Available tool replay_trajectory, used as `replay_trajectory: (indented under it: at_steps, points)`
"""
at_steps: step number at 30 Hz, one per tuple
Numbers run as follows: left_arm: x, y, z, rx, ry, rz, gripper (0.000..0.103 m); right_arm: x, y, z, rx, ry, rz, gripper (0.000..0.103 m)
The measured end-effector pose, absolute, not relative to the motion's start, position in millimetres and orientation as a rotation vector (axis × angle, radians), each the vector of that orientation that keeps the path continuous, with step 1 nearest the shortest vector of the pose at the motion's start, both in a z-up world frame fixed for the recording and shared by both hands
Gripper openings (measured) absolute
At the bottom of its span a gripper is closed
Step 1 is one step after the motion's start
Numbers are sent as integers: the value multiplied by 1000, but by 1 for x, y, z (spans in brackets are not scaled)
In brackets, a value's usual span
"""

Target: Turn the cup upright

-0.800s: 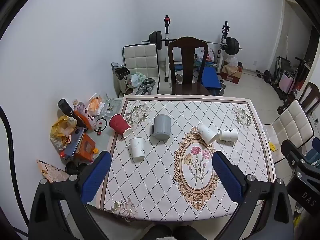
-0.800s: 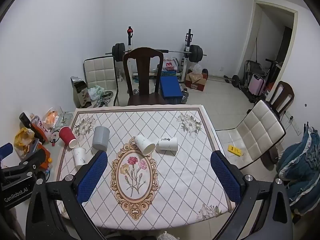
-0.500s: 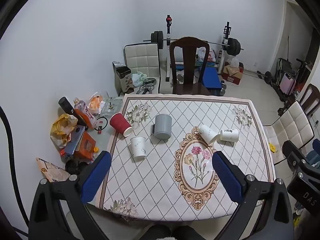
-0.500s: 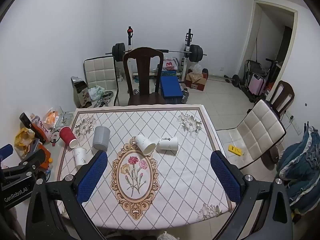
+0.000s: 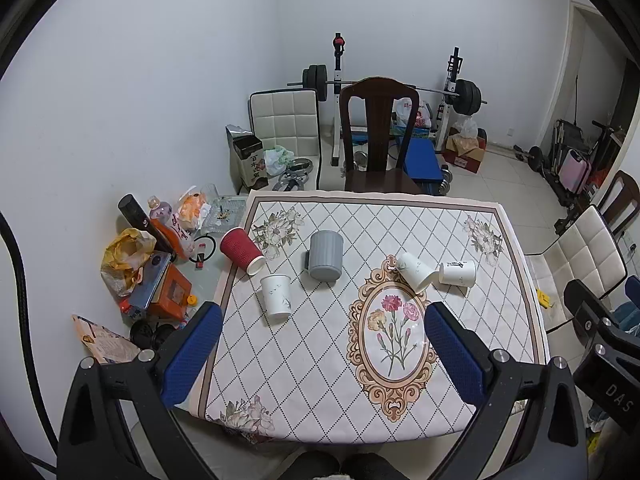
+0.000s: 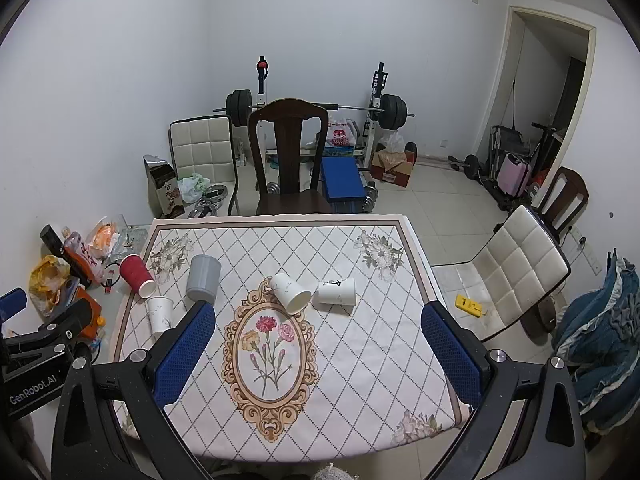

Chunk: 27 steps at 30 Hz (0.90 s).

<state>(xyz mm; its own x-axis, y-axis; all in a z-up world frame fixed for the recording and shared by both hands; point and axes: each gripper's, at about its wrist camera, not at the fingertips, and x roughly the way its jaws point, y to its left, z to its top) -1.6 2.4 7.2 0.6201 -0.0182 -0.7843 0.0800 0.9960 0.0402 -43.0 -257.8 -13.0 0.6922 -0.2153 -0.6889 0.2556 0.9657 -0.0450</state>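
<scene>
Almost nothing had moved since the earlier frames: both views had only drifted slightly, and every cup lay where it had been. Both grippers hung above the near edge of the desk, each with its blue-padded fingers spread wide and nothing between them, the left gripper [image 5: 320,352] over the near-left part of the cloth and the right gripper [image 6: 318,350] over the flower medallion.

Beyond the fingers, the desk [image 5: 320,392] wore a cream diamond-patterned tablecloth with an oval carnation medallion [image 6: 272,356]. At the medallion's far rim lay two white paper cups on their sides, almost touching: one tilted white cup with a faint sprig print [image 6: 291,293], its mouth toward the camera, and just to its right a white cup with dark lettering [image 6: 337,291]. Well to the left sat a grey ribbed plastic cup [image 5: 325,256], resting mouth-down. Near it stood a small white paper cup [image 5: 276,295], seemingly inverted, and a red corrugated paper cup [image 5: 241,250] lay on its side at the cloth's left edge.

Behind the desk stood a dark wooden chair [image 6: 287,160], with a barbell rack [image 6: 316,108] against the wall.
</scene>
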Motion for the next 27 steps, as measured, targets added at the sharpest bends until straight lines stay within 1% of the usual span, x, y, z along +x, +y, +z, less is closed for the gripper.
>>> replay_trajectory:
  at_steps: [27]
  points:
    - [-5,1,13,72,895,-55,103,-44,-255,-10,54,755,-262,103]
